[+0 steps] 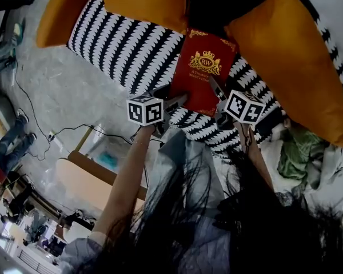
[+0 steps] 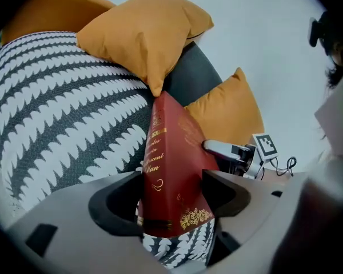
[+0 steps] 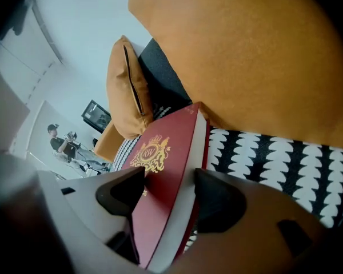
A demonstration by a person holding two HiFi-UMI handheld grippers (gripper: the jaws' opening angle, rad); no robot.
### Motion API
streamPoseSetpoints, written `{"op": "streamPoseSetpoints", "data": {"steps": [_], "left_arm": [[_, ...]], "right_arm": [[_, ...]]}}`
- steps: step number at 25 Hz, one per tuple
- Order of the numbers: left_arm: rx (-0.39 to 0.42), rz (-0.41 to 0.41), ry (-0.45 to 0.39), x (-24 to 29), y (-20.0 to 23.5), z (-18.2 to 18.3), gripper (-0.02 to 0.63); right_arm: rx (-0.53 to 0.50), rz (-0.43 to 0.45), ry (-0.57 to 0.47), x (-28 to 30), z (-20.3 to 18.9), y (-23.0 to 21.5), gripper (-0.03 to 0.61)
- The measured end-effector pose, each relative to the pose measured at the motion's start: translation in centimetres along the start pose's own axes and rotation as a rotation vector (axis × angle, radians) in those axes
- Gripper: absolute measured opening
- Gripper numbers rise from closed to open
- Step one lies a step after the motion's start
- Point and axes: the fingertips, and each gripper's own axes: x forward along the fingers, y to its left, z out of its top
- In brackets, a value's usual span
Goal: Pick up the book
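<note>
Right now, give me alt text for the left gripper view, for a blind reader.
The left gripper has its fingers closed on a red book with gold lettering, spine toward the camera. Behind lie a black-and-white patterned seat and orange cushions.

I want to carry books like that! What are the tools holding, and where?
Both hold the red book: the left tool clamps its covers at the spine's lower end, the right tool at the page edge.

Beyond fingers (image 2: 226, 194): orange cushions (image 1: 143, 1) close behind book (image 1: 201, 73).
Under fingers: striped seat (image 1: 120, 44), just below.
Behind fingers: open room.
</note>
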Motion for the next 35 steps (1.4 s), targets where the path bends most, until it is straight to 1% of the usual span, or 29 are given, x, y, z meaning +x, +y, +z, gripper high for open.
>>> {"op": "streamPoseSetpoints", "data": {"steps": [4,7,12,17,22,28,35], "left_arm": [[0.088,0.003,0.024,-0.8,-1.6,-0.6,0.343],[0.117,0.003,0.022,-2.1,-2.6,-0.7,0.342],[0.122,-0.003,-0.021,-4.9,-4.2,-0.6,0.342],[0.130,0.000,-0.064,-8.7,-7.4,0.6,0.341],[0.137,-0.002,-0.105,-11.3,-9.7,0.9,0.341],[0.118,-0.031,-0.125,-14.3,-12.7,1.4,0.339],[0.134,-0.056,-0.175,-17.8,-15.8,2.5,0.337]], "right_arm": [[-0.012,0.025,-0.004,-2.1,-0.4,0.9,0.290],[-0.019,0.024,-0.006,-3.4,-0.6,1.9,0.288],[-0.028,0.038,-0.012,-5.3,-0.6,4.3,0.287],[-0.063,0.054,-0.009,-8.4,1.1,8.2,0.285],[-0.096,0.058,-0.015,-10.9,1.8,10.7,0.285],[-0.144,0.062,-0.046,-14.3,3.1,13.9,0.284],[-0.178,0.063,-0.064,-17.8,4.5,17.3,0.282]]}}
